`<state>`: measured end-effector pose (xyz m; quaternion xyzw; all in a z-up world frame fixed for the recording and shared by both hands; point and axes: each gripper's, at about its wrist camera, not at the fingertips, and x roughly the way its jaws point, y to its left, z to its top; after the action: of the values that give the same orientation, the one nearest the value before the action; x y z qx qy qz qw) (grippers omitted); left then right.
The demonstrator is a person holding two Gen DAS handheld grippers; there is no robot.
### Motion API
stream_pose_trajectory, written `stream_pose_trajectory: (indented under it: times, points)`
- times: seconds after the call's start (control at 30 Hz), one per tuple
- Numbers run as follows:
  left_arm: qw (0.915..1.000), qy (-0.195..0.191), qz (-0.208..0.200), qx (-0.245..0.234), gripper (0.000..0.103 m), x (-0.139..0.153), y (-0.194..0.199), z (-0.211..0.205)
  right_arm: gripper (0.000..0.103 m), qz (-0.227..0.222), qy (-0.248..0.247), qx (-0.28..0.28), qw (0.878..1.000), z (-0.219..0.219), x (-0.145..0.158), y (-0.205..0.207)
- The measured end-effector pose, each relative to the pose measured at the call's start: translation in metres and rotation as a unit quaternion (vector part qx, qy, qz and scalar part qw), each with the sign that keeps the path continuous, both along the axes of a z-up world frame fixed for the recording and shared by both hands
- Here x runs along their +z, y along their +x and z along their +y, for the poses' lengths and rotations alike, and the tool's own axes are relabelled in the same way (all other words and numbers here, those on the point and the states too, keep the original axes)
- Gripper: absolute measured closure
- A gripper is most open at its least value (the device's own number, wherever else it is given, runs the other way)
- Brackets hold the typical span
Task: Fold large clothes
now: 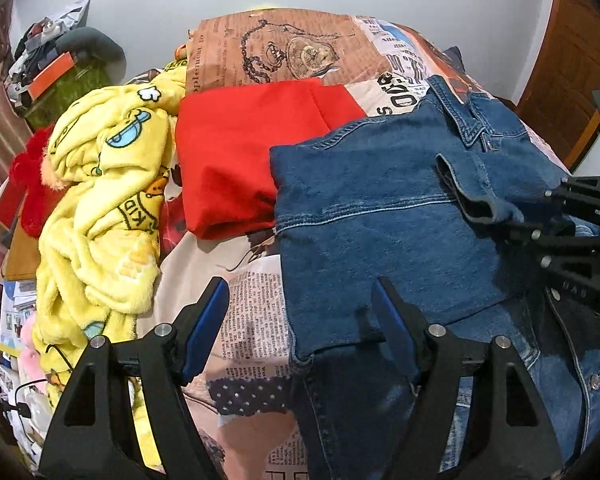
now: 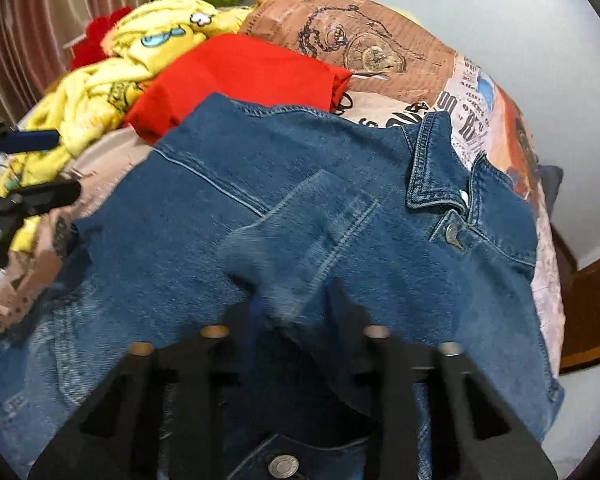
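A blue denim jacket (image 1: 380, 208) lies spread on the bed, collar (image 2: 432, 168) towards the far right. My left gripper (image 1: 300, 320) stands open over the jacket's left edge; its blue pads (image 1: 208, 320) do not press on the cloth. It also shows at the left edge of the right wrist view as the left gripper (image 2: 56, 166). My right gripper (image 2: 296, 304) is blurred, its jaws close together with a folded sleeve (image 2: 300, 232) of the jacket between them. In the left wrist view the right gripper (image 1: 556, 200) holds the sleeve cuff (image 1: 472, 200).
A folded red garment (image 1: 236, 160) lies behind the jacket. A crumpled yellow fleece (image 1: 100, 208) is heaped to the left. The bedsheet (image 1: 256, 320) has a newspaper print. A wooden door (image 1: 564, 80) stands at the right, and a cluttered shelf (image 1: 60, 72) at the far left.
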<state>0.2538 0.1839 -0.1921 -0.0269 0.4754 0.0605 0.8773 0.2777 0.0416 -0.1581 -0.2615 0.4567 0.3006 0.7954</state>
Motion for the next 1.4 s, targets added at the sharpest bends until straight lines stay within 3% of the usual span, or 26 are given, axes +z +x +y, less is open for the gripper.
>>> stream_pose_trajectory:
  times: [0.1,0.27,0.4,0.6,0.87,1.2,1.4]
  points:
    - [1.0000,0.002,-0.007,-0.004,0.030,0.007,0.000,-0.005,0.089,-0.019,0.017,-0.006,1.000,-0.003,0.010,-0.003]
    - [0.9995,0.015,-0.022,-0.015,0.030,0.023,0.002,-0.019,0.090,-0.054,0.071,-0.039,0.995,-0.032,0.049,-0.001]
    - [0.9991,0.021,-0.031,-0.023,0.030,0.034,0.006,-0.031,0.090,-0.075,0.123,-0.082,0.986,-0.074,0.082,0.005]
    - [0.9987,0.015,-0.039,-0.030,0.023,0.042,0.012,-0.048,0.091,-0.077,0.182,-0.152,0.968,-0.141,0.101,0.010]
    - [0.9988,0.018,-0.012,-0.044,0.022,0.024,0.026,-0.071,0.091,-0.041,0.216,-0.209,0.953,-0.197,0.079,0.000]
    - [0.9969,0.015,0.056,-0.054,0.022,-0.029,0.031,-0.083,0.091,0.047,0.221,-0.266,0.937,-0.240,0.016,0.002]
    - [0.9973,-0.001,0.057,-0.045,0.018,-0.035,0.027,-0.078,0.085,0.068,0.215,-0.278,0.934,-0.250,0.004,-0.003]
